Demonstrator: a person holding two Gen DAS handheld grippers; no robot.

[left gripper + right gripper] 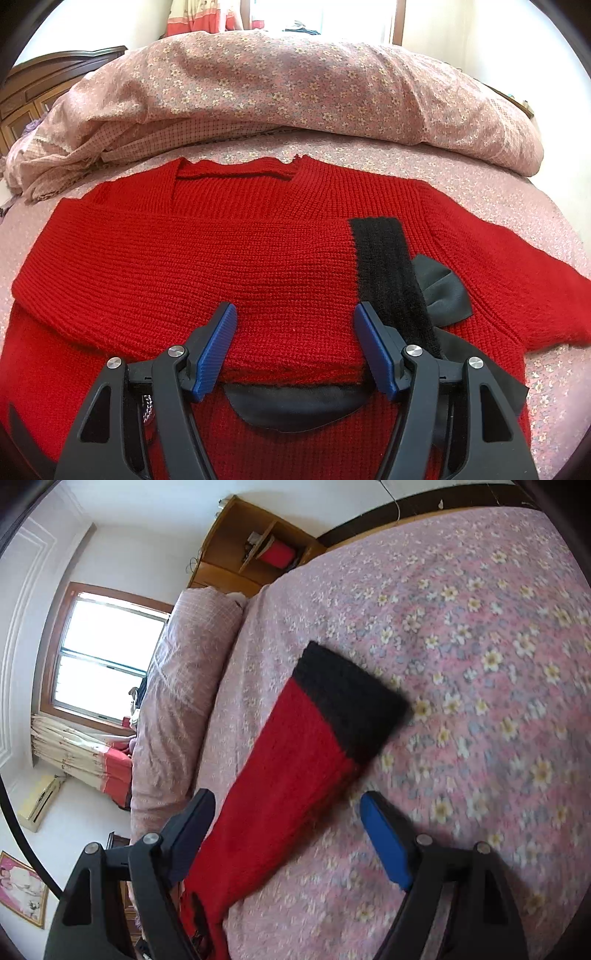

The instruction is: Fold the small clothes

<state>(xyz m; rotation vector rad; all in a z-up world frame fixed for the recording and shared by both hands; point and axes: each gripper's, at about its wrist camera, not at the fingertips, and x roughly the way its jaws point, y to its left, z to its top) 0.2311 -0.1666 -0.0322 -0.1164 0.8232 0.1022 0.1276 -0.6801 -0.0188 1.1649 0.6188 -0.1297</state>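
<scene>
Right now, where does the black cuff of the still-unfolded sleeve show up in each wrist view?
Left wrist: that black cuff is not in view; the black band right of centre belongs to the sleeve already folded across the red sweater.
Right wrist: black cuff at centre, ending the red sleeve that runs up between the open right gripper fingers.
Shared landmark: the rolled floral quilt.
</scene>
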